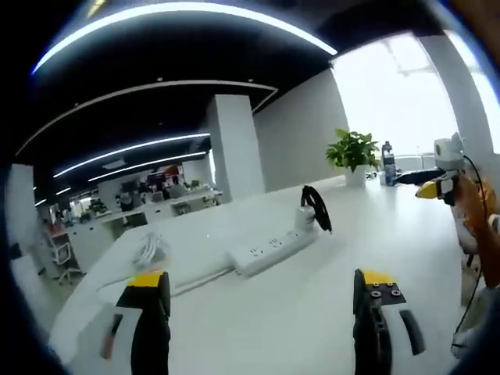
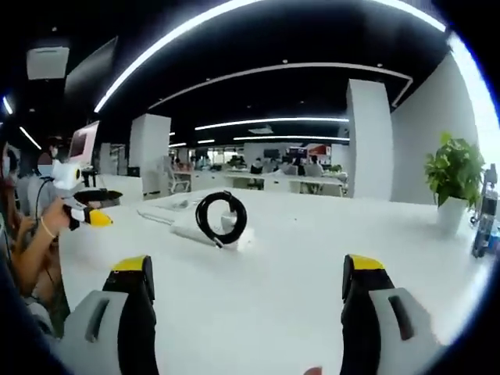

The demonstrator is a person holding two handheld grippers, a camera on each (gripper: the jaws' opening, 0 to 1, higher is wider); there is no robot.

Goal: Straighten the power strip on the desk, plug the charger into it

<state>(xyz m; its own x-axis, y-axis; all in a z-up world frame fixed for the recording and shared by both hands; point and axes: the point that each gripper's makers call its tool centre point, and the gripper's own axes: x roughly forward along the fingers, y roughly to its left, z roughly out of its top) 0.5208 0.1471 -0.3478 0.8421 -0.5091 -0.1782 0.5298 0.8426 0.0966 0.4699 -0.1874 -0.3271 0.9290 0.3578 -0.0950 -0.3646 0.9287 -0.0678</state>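
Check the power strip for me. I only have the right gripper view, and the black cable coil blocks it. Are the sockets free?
Observer: In the left gripper view the power strip lies side-on, and the sockets visible on its top face look empty.
Operator: Charger?
Observer: The charger stands at the strip's far end, beneath the cable coil. I can't tell whether it's plugged in.
Operator: Left gripper free?
Observer: Yes. The left gripper has its jaws open with nothing between them.
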